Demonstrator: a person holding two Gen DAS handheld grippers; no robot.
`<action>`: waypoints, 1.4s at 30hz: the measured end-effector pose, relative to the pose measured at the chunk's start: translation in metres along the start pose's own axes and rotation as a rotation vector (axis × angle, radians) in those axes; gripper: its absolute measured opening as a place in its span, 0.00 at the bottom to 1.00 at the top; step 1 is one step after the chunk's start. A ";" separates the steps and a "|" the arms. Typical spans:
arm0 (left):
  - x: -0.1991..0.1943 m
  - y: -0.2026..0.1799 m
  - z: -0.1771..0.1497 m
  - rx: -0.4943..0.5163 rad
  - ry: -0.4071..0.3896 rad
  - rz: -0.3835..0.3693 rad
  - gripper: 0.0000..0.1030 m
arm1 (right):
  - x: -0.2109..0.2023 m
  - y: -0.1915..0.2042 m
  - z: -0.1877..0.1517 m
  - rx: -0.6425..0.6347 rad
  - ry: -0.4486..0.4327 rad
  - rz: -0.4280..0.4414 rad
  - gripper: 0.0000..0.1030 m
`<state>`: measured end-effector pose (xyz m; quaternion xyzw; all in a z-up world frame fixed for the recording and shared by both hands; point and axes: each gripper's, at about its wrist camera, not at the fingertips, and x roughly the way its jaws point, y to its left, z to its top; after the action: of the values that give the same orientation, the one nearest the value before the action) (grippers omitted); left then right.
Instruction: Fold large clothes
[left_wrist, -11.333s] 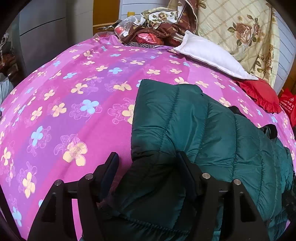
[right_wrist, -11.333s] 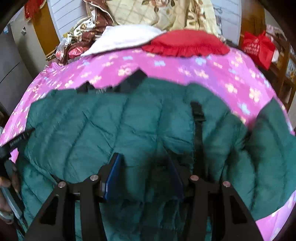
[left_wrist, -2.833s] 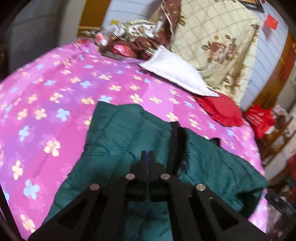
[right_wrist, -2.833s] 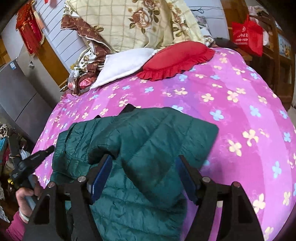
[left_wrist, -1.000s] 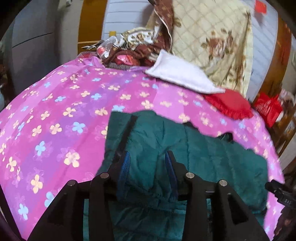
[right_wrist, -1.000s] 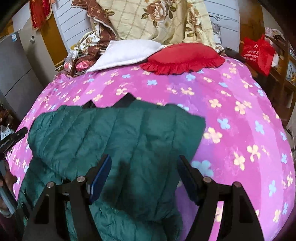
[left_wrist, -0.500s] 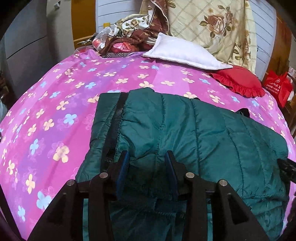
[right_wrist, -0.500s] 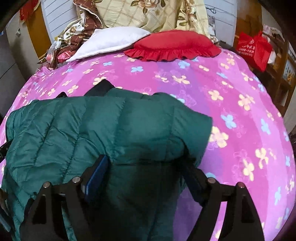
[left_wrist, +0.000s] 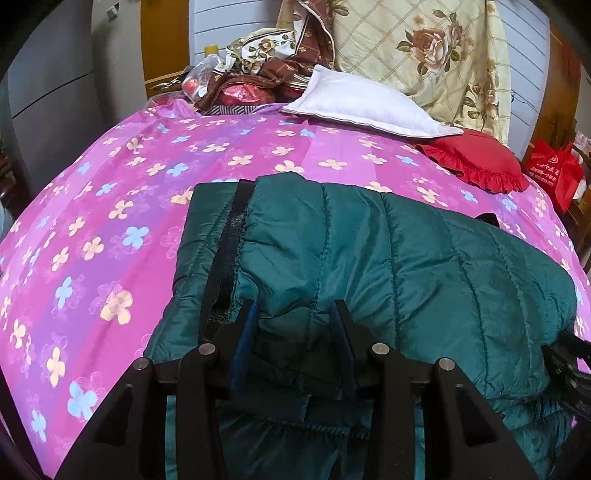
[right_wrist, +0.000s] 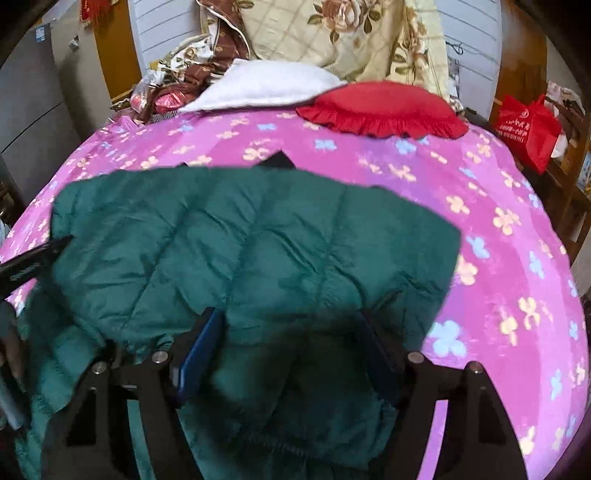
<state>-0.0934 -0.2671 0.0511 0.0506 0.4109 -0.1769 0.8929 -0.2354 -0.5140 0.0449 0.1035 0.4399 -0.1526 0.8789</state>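
- Item: green quilted puffer jacket (left_wrist: 406, 258), on the pink flowered bedspread (left_wrist: 110, 184). It lies on the near side of the red ruffled cushion (left_wrist: 476, 162), apart from it, with a band of bedspread between.
- Change over the longer span: the jacket earlier lay spread wide with a sleeve out to the side. It is now a compact, roughly rectangular bundle with the sides turned in over the body.
- Change in the last second: both wrist views have drawn closer to the edge of the jacket farthest from the cushion, and the fabric now fills the lower part of each view.
- Visible detail: a black zipper strip (left_wrist: 225, 258) runs along the edge of the top layer, on the jacket's side away from the cushion.
- Left gripper (left_wrist: 293, 325): narrow, with its pads pinching a puffed fold at the edge farthest from the cushion.
- Right gripper (right_wrist: 290, 332): wide, and its jaws have just been closing. A thick mass of jacket sits between them. The view is blurred, so I cannot tell whether the pads press on it.
- Judgement: the sideways folds look done. With both tools at the edge farthest from the cushion, the likely step in hand is carrying that edge toward the cushion to halve the bundle.
- Risk, as judged: the slick, puffy fabric may spring open if the right side is not gripped firmly.
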 end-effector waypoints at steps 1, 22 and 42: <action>0.001 -0.001 0.000 0.001 0.000 0.000 0.22 | 0.005 0.000 0.001 0.004 -0.002 -0.007 0.75; 0.000 -0.001 0.000 0.003 0.000 -0.018 0.23 | 0.009 -0.030 0.002 0.085 0.012 -0.043 0.76; -0.086 0.038 -0.046 0.068 0.042 -0.008 0.23 | -0.078 -0.012 -0.058 0.152 0.038 0.017 0.79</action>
<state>-0.1644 -0.1970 0.0838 0.0830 0.4234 -0.1933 0.8812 -0.3271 -0.4928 0.0732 0.1767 0.4428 -0.1762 0.8612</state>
